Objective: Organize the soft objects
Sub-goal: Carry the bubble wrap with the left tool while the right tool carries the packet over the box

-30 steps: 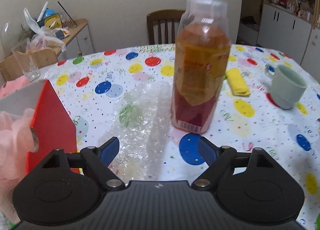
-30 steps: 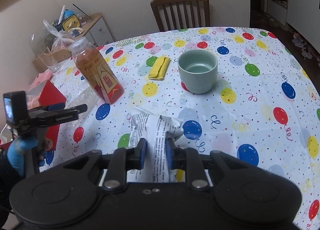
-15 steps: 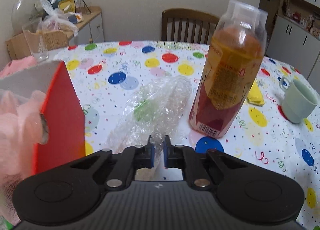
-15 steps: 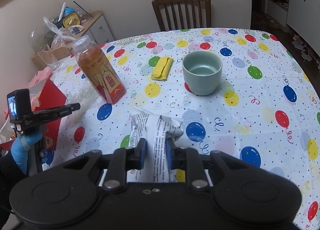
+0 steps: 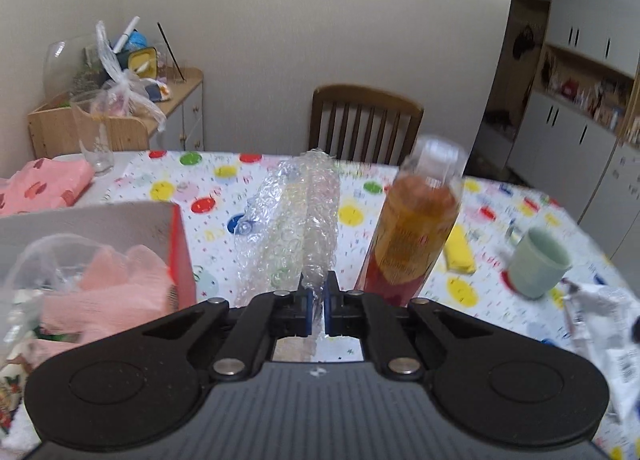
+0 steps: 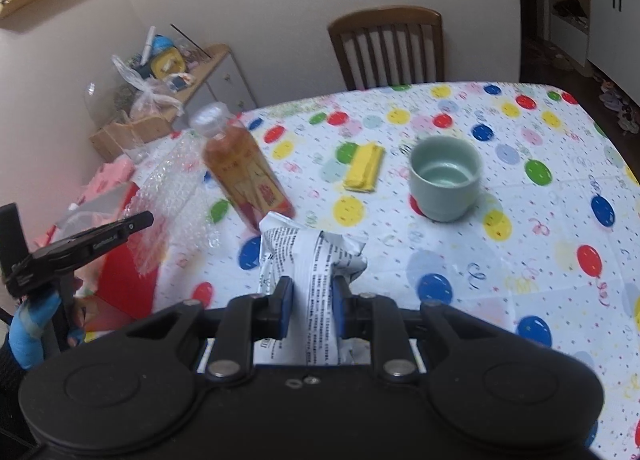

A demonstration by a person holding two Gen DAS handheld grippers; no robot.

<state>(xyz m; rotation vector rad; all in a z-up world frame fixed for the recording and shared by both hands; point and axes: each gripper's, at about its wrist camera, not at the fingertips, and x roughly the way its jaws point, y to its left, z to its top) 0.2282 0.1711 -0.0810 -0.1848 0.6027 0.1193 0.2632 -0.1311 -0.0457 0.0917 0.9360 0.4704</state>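
Note:
My left gripper point(image 5: 316, 310) is shut on a sheet of clear bubble wrap point(image 5: 296, 216) and holds it up off the table, next to the red box point(image 5: 182, 256). The box holds a pink mesh sponge point(image 5: 108, 284) and clear plastic. In the right wrist view the bubble wrap point(image 6: 176, 188) hangs from the left gripper point(image 6: 136, 222) above the red box point(image 6: 128, 284). My right gripper point(image 6: 308, 308) is shut on a crumpled white printed packet point(image 6: 316, 260), lifted above the table. A folded yellow cloth point(image 6: 364, 168) lies on the tablecloth.
A tea bottle point(image 5: 416, 228) stands just right of the bubble wrap. A pale green cup point(image 6: 446, 178) sits mid-table. A pink cloth point(image 5: 44, 186) and a glass point(image 5: 92, 136) are at the far left. A wooden chair point(image 6: 388, 48) stands behind the table.
My left gripper shut on the bubble wrap and lifted it off the table towards the red box. My right gripper rose and moved left with the white packet.

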